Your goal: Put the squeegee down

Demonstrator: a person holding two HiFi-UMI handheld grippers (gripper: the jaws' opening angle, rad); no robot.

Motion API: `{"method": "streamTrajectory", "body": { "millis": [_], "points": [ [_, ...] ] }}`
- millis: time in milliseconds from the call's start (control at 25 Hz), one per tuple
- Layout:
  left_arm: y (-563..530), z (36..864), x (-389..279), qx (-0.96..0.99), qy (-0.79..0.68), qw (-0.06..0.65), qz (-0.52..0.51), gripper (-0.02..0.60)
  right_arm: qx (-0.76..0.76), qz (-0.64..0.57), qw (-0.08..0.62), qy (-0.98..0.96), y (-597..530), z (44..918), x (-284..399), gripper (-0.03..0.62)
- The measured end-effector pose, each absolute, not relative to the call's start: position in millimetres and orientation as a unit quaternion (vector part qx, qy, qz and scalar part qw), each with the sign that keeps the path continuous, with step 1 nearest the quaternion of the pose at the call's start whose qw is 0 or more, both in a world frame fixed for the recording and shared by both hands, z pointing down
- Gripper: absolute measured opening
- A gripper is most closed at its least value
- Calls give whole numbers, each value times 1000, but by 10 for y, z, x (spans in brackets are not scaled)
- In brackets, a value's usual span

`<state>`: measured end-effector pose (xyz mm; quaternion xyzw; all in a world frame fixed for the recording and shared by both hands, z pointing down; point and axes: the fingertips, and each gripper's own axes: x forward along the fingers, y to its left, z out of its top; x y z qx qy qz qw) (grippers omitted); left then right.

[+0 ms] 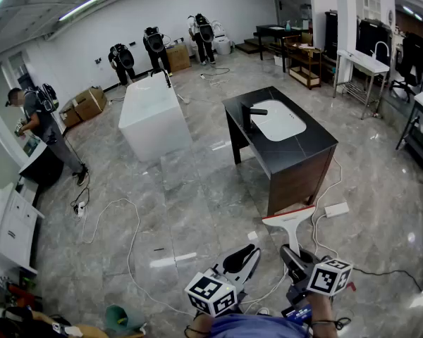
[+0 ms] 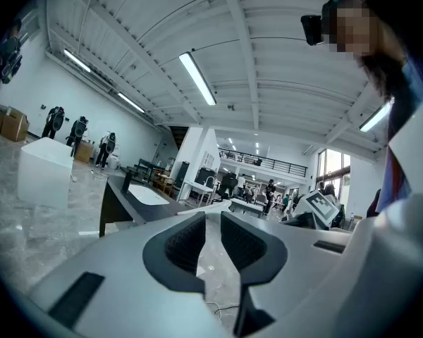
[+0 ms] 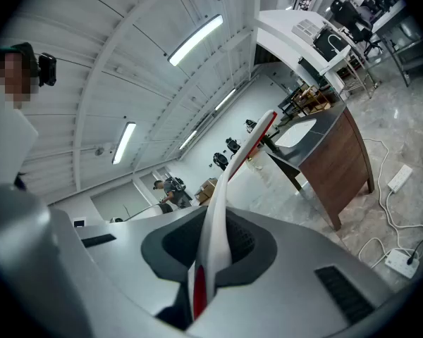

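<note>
The squeegee [image 1: 289, 225] is white with a red blade edge, and its handle is clamped in my right gripper [image 1: 295, 253], which is shut on it low in the head view. In the right gripper view the squeegee [image 3: 241, 155] runs up and away from between the dark pads [image 3: 248, 243], blade end toward the black vanity [image 3: 324, 143]. My left gripper [image 1: 244, 259] hangs just left of the right one, apart from the squeegee. In the left gripper view its jaws [image 2: 213, 218] stand almost together with only a thin slit and nothing between them.
A black vanity with a white basin [image 1: 317, 150] stands ahead on the grey tiled floor. Farther back left is a white block-shaped tub [image 1: 154, 115]. Cables [image 1: 129, 239] and a power strip [image 1: 336, 208] lie on the floor. Several people stand by the back wall, and one person [image 1: 41, 118] is at the left.
</note>
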<state>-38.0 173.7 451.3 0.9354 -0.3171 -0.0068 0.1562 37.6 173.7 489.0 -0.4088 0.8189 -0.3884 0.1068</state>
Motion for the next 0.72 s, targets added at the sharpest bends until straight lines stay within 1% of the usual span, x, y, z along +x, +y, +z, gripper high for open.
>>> {"method": "streamTrajectory", "body": {
  "millis": [200,480,720],
  "points": [
    [1846,4572,-470,929,-334,158,4,66,-391,-401,111,821,1868,5013,311,38],
    [1943,4585,-377,931,-331,155,11,66,-392,-389,99,828,1994,5022,371,38],
    [2037,4581,-366,932,-327,152,21,66,-383,-399,110,826,2064,5026,360,38]
  ]
}}
